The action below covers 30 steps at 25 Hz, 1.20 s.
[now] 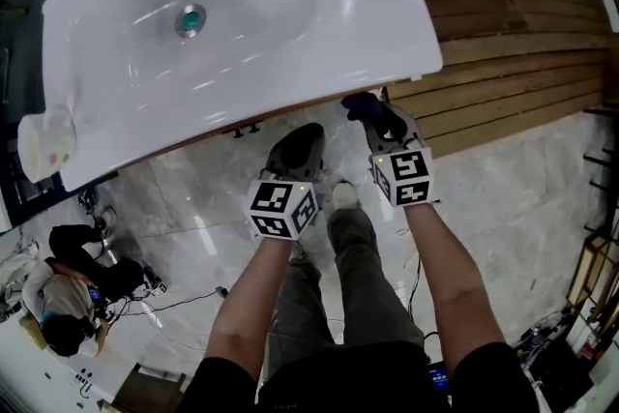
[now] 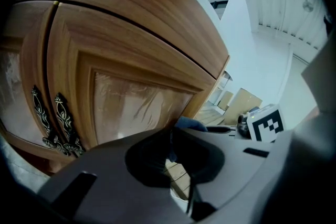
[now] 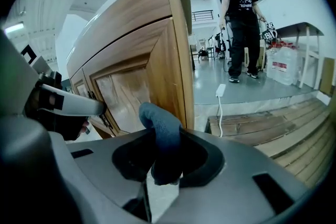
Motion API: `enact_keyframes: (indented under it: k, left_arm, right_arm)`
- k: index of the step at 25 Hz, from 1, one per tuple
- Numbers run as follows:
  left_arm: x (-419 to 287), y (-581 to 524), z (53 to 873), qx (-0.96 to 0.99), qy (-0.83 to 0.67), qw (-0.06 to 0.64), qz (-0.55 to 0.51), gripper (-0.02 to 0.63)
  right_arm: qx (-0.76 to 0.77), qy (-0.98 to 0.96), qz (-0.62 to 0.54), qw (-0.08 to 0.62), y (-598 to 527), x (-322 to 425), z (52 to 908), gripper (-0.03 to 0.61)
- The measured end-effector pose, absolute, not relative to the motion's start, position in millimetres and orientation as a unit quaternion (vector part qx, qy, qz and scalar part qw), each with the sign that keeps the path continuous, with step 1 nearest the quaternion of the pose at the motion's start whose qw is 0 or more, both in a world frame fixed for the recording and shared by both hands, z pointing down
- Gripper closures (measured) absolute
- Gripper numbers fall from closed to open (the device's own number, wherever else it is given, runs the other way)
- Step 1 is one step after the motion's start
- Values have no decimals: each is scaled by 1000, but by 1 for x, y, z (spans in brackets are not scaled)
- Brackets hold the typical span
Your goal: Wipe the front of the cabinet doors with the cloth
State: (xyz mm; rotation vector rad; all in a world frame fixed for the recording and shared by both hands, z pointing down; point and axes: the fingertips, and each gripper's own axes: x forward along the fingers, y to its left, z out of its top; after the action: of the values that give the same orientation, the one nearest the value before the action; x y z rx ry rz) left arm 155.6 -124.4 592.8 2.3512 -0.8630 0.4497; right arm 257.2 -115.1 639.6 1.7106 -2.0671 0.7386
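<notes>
The right tongs (image 1: 383, 123) are clamped on a bunched blue cloth (image 3: 161, 139), held up under the overhanging lip of a white basin (image 1: 242, 5). The wooden cabinet doors (image 3: 134, 86) stand just ahead of them. It is not clear from any view whether the cloth is pressing on the wood. The left tongs (image 1: 296, 153), just beside the right pair, are pressed together on nothing and point at the same doors, whose ornate dark handles (image 2: 56, 124) lie ahead and to their left.

The cloth is pinched as a narrow wad with only a small hump past the tips. A hard drag across the panel could pull it free or let the bare tips scrape the glossy inset. A stroke carried leftward could snag on the handles, and a lift could knock the basin lip directly above.

The marker cube (image 1: 403, 175) on the right tongs carries only black-and-white squares. Beyond them, a standing person (image 3: 242, 18) wears a dark shirt with pale print too small to read. Red labels on the packs (image 3: 282, 66) farther off are equally illegible.
</notes>
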Motion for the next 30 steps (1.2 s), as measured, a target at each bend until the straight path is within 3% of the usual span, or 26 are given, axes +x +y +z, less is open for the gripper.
enact_keyframes:
  k: [11, 30]
  left_arm:
    - [133, -120, 577, 881, -338, 286, 167, 594]
    - [83, -121, 509, 874, -374, 272, 153, 594]
  right_arm:
    - [634, -715, 248, 158, -96, 273, 607, 468]
    - [643, -720, 236, 112, -92, 228, 518, 468]
